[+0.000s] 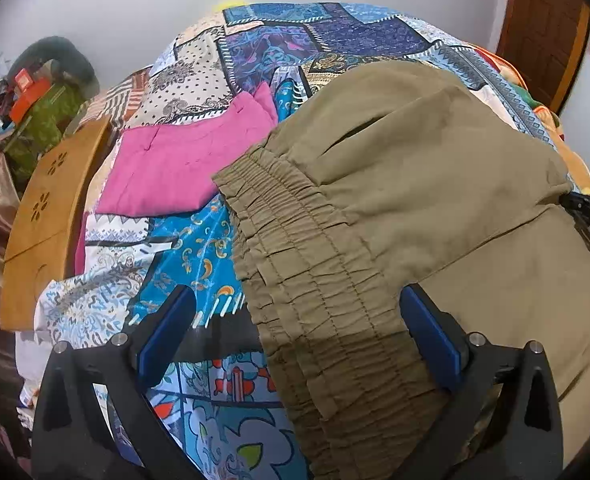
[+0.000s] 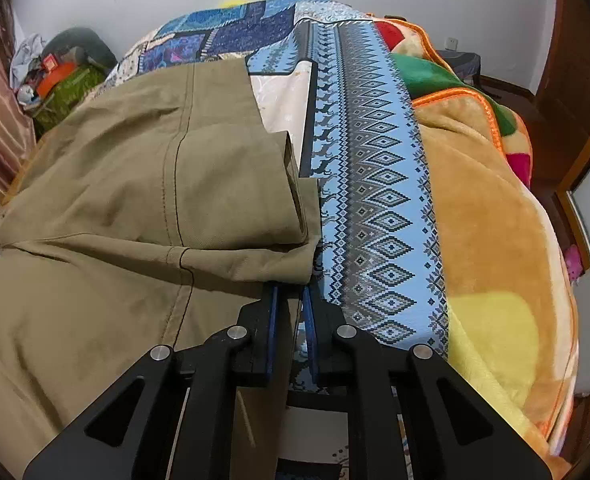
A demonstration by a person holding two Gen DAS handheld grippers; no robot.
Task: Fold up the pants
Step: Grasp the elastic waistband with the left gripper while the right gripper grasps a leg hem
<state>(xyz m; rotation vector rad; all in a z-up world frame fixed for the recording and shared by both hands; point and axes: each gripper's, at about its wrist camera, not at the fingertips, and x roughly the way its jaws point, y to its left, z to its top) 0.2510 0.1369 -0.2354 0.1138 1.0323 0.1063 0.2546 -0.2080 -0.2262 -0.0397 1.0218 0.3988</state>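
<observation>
Olive-khaki pants (image 1: pixel 415 184) lie on the patterned bedspread (image 1: pixel 279 40), folded over themselves. Their elastic waistband (image 1: pixel 295 248) runs between the fingers of my left gripper (image 1: pixel 295 300), which is open and not closed on the cloth. In the right wrist view the pants (image 2: pixel 135 200) fill the left half, with the cuffed leg ends (image 2: pixel 295 184) stacked near the middle. My right gripper (image 2: pixel 291 292) is shut on the lower edge of the folded leg cloth. The right gripper's tip also shows in the left wrist view (image 1: pixel 587 208), pinching the pants.
A folded pink garment (image 1: pixel 183 168) lies on the bed left of the pants. A wooden board (image 1: pixel 47 216) stands at the bed's left edge, with a cluttered side table (image 1: pixel 35 96) behind. A plush orange-edged blanket (image 2: pixel 495 220) covers the bed's right side. A wooden door (image 1: pixel 543 28) is at the far right.
</observation>
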